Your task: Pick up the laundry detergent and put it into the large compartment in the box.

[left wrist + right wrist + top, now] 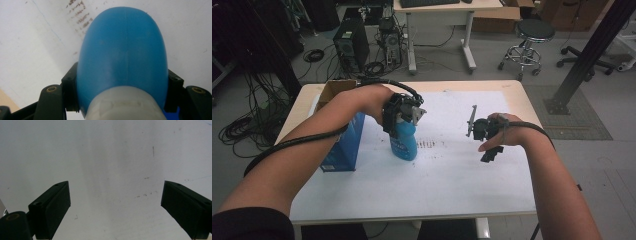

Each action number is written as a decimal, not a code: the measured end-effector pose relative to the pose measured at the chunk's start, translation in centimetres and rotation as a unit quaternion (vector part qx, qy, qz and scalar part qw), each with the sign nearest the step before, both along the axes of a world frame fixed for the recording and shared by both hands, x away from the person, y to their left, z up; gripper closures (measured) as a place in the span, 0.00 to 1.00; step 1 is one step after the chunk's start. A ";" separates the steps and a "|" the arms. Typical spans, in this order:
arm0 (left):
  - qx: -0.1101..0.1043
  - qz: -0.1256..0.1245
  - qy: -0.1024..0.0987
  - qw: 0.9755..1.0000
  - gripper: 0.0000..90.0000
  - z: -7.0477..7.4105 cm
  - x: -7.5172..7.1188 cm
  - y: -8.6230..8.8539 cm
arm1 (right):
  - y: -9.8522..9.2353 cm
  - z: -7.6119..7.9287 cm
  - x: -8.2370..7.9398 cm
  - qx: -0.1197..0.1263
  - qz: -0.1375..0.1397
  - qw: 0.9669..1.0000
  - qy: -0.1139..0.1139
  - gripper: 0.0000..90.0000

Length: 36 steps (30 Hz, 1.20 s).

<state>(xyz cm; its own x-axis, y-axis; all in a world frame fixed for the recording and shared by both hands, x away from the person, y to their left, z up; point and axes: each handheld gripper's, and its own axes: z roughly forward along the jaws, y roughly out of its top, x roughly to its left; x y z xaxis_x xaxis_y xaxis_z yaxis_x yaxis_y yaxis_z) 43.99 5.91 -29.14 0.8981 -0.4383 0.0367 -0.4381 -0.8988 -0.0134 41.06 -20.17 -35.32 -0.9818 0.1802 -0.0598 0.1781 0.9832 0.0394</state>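
Blue plastic bottle point(404, 141): upright on white table sheet point(442, 185), left of centre, just right of blue cardboard box point(343, 145). Left gripper point(399, 116): clamped on bottle's upper part. Right gripper point(482, 131): jaws spread, empty, over sheet's right.

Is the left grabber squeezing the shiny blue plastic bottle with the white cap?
Touching. In the left gripper view, the black jaws of the left gripper press against both sides of the blue plastic bottle just below its white cap.
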 end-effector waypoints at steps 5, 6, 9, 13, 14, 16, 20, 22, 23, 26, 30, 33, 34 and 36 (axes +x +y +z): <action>0.001 -0.001 -0.001 1.000 0.41 0.0 0.1 -0.1 | 0.1 -0.1 0.0 -0.002 -0.002 1.000 0.001 0.10; 0.003 -0.003 -0.002 1.000 0.41 0.1 0.1 -0.1 | 0.1 -0.1 0.0 -0.003 0.000 1.000 0.002 0.10; 0.003 -0.004 -0.003 1.000 0.41 0.1 0.1 -0.1 | 0.1 -0.2 0.0 -0.003 0.000 1.000 0.002 0.10; 0.006 0.003 0.002 1.000 0.42 0.1 0.1 -0.2 | 0.2 -0.2 0.1 -0.003 0.001 1.000 0.002 0.10; 0.006 0.003 0.002 1.000 0.42 0.1 0.1 -0.2 | 0.2 -0.2 0.1 -0.003 0.000 1.000 0.003 0.10; 0.007 0.003 0.003 1.000 0.42 0.1 0.1 -0.2 | 0.2 -0.2 0.1 -0.003 0.000 1.000 0.003 0.10; 0.014 0.001 -0.003 1.000 0.42 0.1 0.1 -0.3 | 0.1 -0.2 0.1 -0.005 0.000 1.000 0.003 0.10; 0.015 0.002 -0.005 1.000 0.42 0.1 -0.1 -0.3 | 0.1 -0.2 0.1 -0.004 0.000 1.000 0.003 0.10; 0.015 0.002 -0.005 1.000 0.42 0.1 -0.1 -0.3 | 0.1 -0.2 0.1 -0.004 0.000 1.000 0.003 0.10; 0.017 -0.001 -0.010 1.000 0.42 0.2 -0.1 -0.3 | 0.2 -0.2 0.0 -0.006 0.001 1.000 0.004 0.10; 0.019 0.005 -0.009 1.000 0.42 0.5 -0.3 -0.3 | 0.2 -0.2 0.1 -0.003 0.003 1.000 0.004 0.10; 0.019 0.004 -0.010 1.000 0.42 0.7 -0.3 -0.2 | 0.2 -0.2 0.1 -0.002 0.003 1.000 0.003 0.10; 0.020 0.006 -0.012 1.000 0.42 0.9 -0.4 -0.2 | 0.2 -0.2 0.1 -0.003 0.004 1.000 0.003 0.10; 0.020 0.009 -0.013 1.000 0.42 1.2 -0.4 -0.2 | 0.3 -0.1 0.0 -0.004 0.004 1.000 0.002 0.10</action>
